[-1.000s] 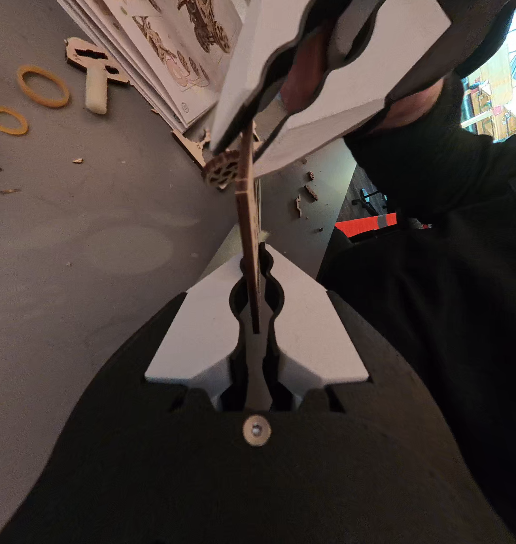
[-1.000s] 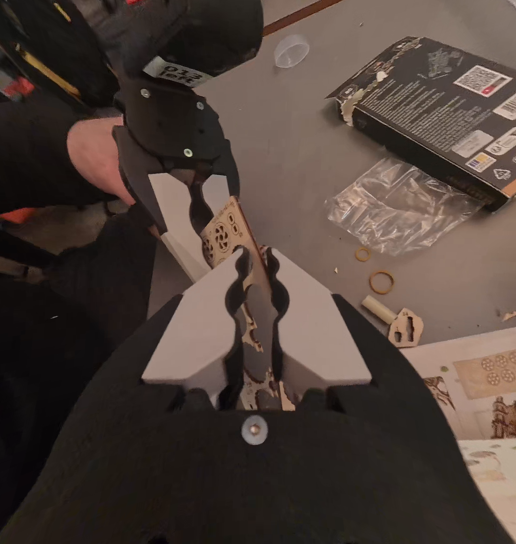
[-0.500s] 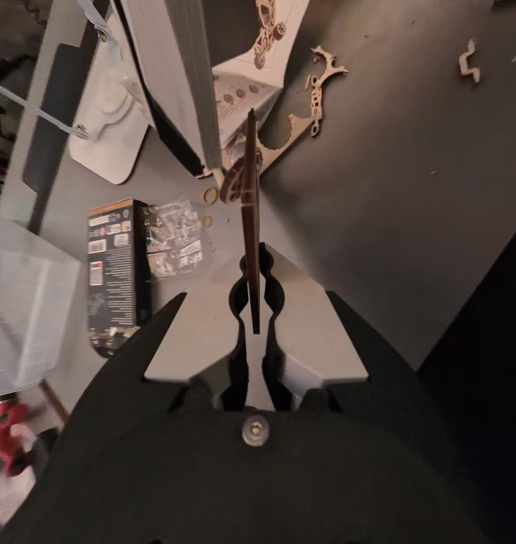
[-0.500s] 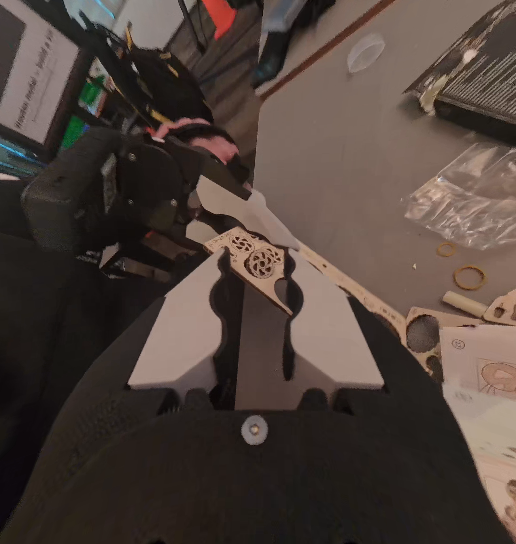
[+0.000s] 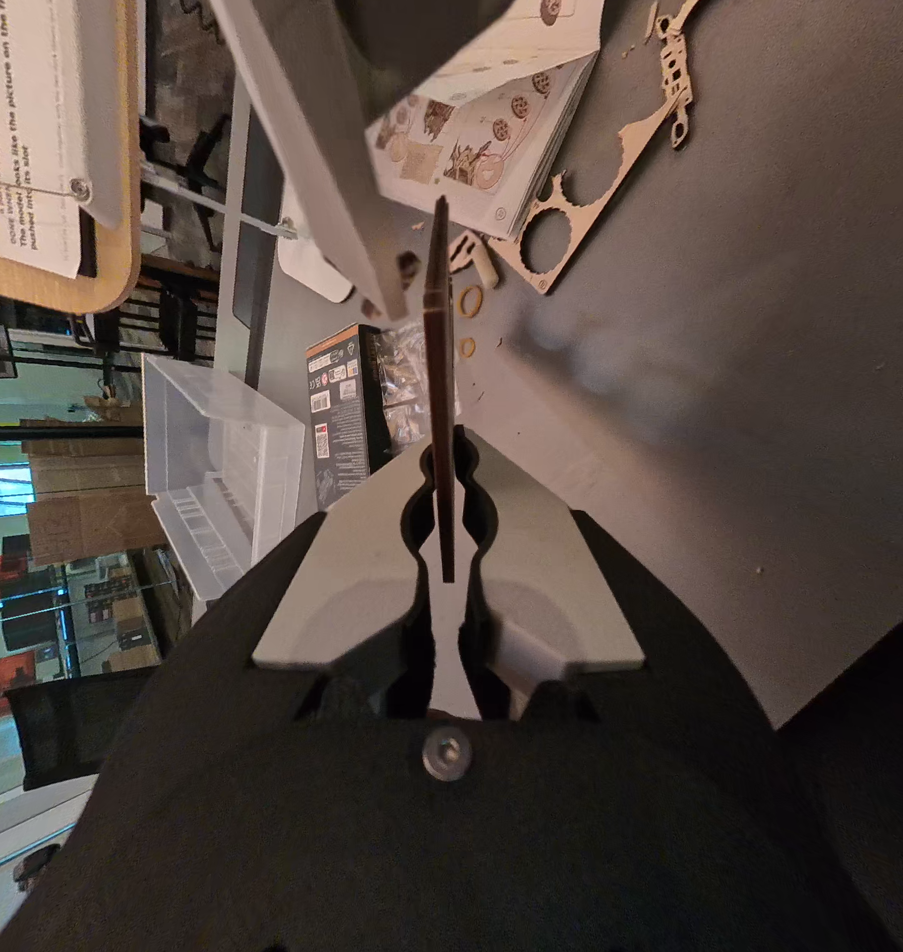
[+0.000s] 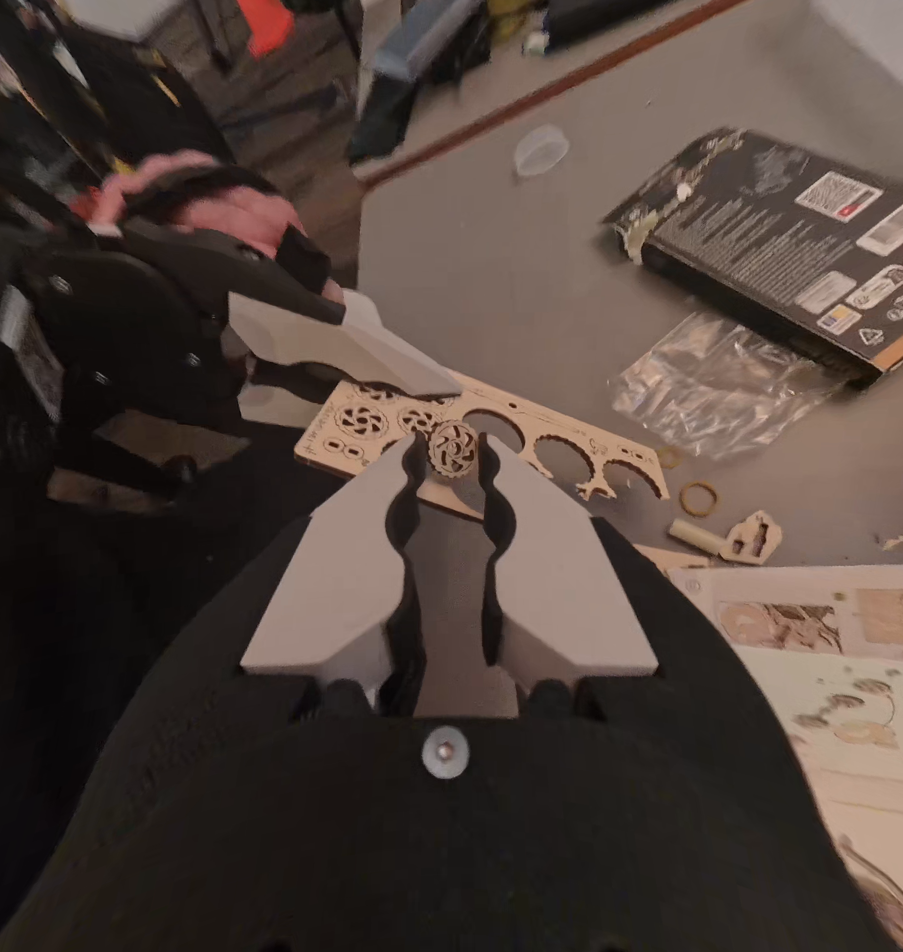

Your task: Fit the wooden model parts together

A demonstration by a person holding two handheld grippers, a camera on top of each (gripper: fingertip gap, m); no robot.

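My left gripper (image 5: 444, 438) is shut on a thin wooden parts sheet (image 5: 439, 391), seen edge-on in the left wrist view. In the right wrist view the sheet (image 6: 552, 438) lies nearly flat above the grey table (image 6: 490, 268), with several round cut-outs and some gears still in it. The left gripper (image 6: 428, 394) clamps its far edge. My right gripper (image 6: 449, 443) is shut on a small wooden gear (image 6: 453, 453), which stands tilted just above the sheet's near edge. One right finger (image 5: 325, 170) shows blurred in the left wrist view.
On the table lie a black box (image 6: 779, 252), a clear plastic bag (image 6: 717, 396), rubber bands (image 6: 698, 498), a white peg with a wooden piece (image 6: 732, 536), an open booklet (image 6: 825, 669) and a spent sheet (image 5: 593, 206). A clear bin (image 5: 217, 463) stands beyond the box. Spacing between my two grippers at the tips: around 5 cm.
The right gripper let go of the sheet, then closed on one gear, which now stands out of the sheet. The left gripper turned the sheet from upright to nearly flat.
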